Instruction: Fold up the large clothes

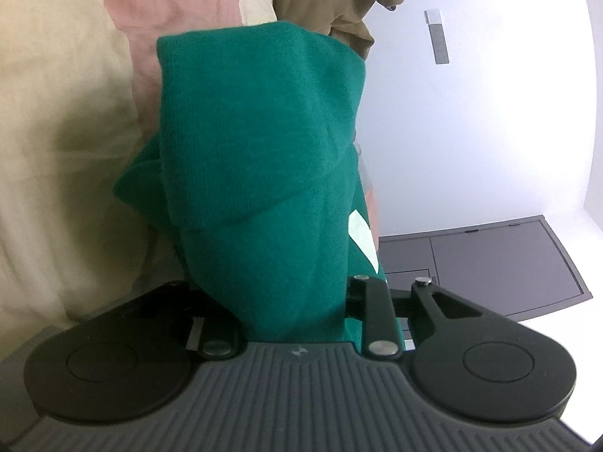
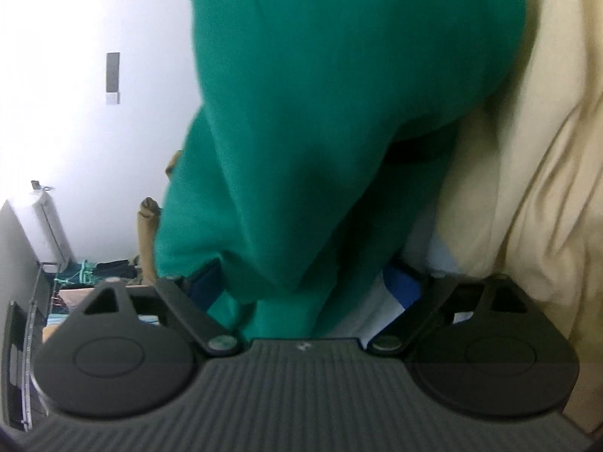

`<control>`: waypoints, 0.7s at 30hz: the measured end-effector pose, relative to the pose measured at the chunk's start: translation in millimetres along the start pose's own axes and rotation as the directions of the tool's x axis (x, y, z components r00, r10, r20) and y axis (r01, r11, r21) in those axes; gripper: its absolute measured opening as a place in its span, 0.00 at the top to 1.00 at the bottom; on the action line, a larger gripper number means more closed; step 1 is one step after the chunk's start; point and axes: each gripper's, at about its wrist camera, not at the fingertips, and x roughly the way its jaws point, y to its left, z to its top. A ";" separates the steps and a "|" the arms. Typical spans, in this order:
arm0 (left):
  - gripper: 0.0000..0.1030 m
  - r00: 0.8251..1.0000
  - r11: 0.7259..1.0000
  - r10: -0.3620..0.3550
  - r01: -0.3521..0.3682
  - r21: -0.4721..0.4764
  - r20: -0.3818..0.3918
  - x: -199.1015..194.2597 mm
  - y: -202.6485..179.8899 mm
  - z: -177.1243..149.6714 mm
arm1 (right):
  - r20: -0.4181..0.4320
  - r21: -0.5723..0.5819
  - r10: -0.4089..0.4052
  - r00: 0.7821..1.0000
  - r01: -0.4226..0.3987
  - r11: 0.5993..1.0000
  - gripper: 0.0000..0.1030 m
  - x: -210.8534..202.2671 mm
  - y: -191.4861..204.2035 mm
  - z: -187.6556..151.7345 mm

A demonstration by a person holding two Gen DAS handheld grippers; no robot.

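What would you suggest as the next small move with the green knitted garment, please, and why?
Probably close the right tool on the green knitted garment. Its links are spread wide with the fabric hanging between them, seemingly ungripped, while the left tool has its links drawn in around a bunch of the same cloth, so only one side looks held for folding.

The green garment (image 2: 320, 120) hangs in thick folds through the middle of the right wrist view, blurred, and drops down between the 2 fingers of the right gripper (image 2: 301, 293). The jaws stand wide apart, and the cloth lies nearer the left finger (image 2: 203, 290), whose blue pad shows at its edge; the right finger (image 2: 405, 293) stands clear of it. Cream bedding (image 2: 527, 188) fills the right side. A white wall (image 2: 75, 56) with a grey panel (image 2: 113, 77) fills the left.
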 end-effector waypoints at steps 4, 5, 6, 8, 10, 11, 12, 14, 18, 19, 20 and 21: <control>0.69 1.000 1.000 -0.010 0.010 0.002 0.000 -2.1 0.3 -0.8 | 0.077 0.035 0.000 0.997 -0.002 0.999 0.05 0.7 1.2 -1.3; 0.70 1.000 1.000 -0.013 0.013 0.005 0.002 -2.8 0.0 -1.4 | 0.114 0.047 0.006 0.994 -0.011 0.999 0.06 -2.1 0.8 -2.2; 0.70 1.000 1.000 -0.011 0.011 0.006 0.003 -3.2 -0.1 -1.7 | 0.159 0.054 0.016 0.987 -0.025 0.998 0.06 -6.9 0.5 -2.5; 0.69 1.000 1.000 -0.009 0.009 0.000 0.000 3.7 -1.6 3.1 | 0.250 0.069 0.036 0.967 -0.055 0.996 0.06 -17.4 1.3 0.0; 0.69 1.000 1.000 -0.004 0.004 -0.005 -0.004 13.2 -2.9 11.3 | 0.277 0.096 0.058 0.959 -0.088 0.992 0.05 -22.4 -0.2 4.5; 0.68 1.000 1.000 -0.004 0.004 -0.009 -0.007 13.7 -2.4 11.9 | 0.273 0.110 0.059 0.960 -0.092 0.990 0.05 -22.0 -1.4 7.3; 0.65 1.000 1.000 -0.002 0.002 -0.016 -0.012 14.2 -1.4 12.4 | 0.274 0.120 0.057 0.960 -0.093 0.988 0.05 -21.8 -2.6 8.8; 0.55 1.000 0.999 -0.005 0.004 -0.033 -0.021 13.9 1.4 12.7 | 0.284 0.117 0.055 0.957 -0.092 0.989 0.05 -20.9 -1.8 11.4; 0.18 0.999 0.999 -0.040 0.039 -0.034 -0.036 18.8 0.9 14.0 | 0.309 0.140 0.038 0.950 -0.085 0.986 0.03 -13.9 -0.5 18.2; 0.17 0.999 0.999 -0.037 0.036 -0.037 -0.035 20.2 0.9 14.3 | 0.311 0.143 0.030 0.950 -0.078 0.987 0.01 -11.9 -0.4 19.9; 0.16 0.999 0.999 -0.035 0.033 -0.040 -0.034 21.6 1.7 14.9 | 0.311 0.143 0.023 0.950 -0.071 0.987 0.00 -8.2 -0.1 21.8; 0.15 0.999 0.998 -0.029 0.027 -0.051 -0.036 24.1 4.1 16.2 | 0.310 0.141 0.020 0.950 -0.067 0.988 0.00 -4.7 1.1 23.7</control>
